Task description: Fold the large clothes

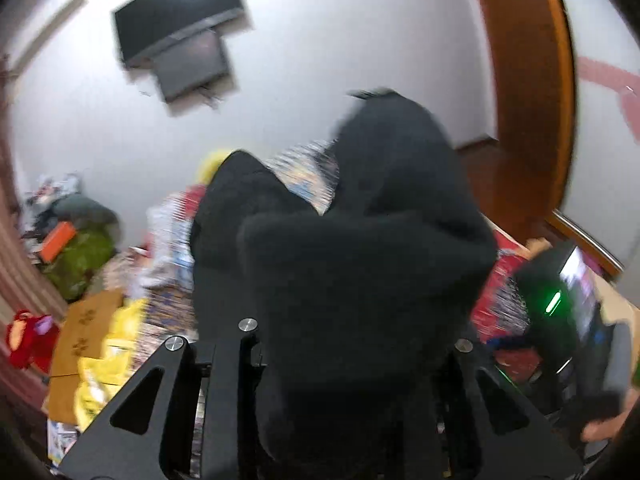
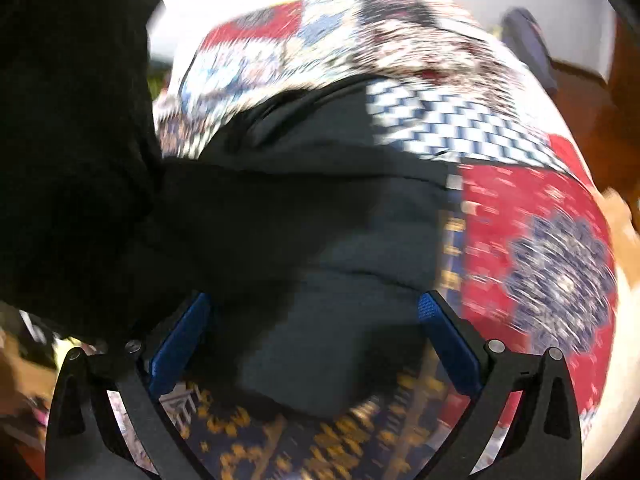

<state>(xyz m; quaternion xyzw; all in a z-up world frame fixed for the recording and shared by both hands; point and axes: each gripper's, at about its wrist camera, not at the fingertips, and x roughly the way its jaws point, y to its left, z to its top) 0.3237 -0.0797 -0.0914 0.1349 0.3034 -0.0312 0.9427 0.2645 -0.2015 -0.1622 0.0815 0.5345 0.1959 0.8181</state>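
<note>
A large black garment [image 1: 360, 240] hangs bunched right in front of the left wrist view and hides the fingers. My left gripper [image 1: 344, 360] is shut on it and holds it up above the patterned bedspread [image 1: 304, 168]. In the right wrist view the same garment's lower part [image 2: 320, 208] lies on the bedspread [image 2: 540, 240], while its lifted part [image 2: 72, 140] fills the upper left. My right gripper [image 2: 316, 300] is open just above the lying cloth, with both blue pads [image 2: 448, 340] wide apart and not pressing on it.
A dark screen [image 1: 176, 12] hangs on the white wall and a wooden door frame [image 1: 532, 120] stands at the right. A pile of clothes [image 1: 80, 248], cardboard [image 1: 84, 336] and yellow items [image 1: 108, 360] lie at the left. A dark device with a green light [image 1: 556, 300] is at the right.
</note>
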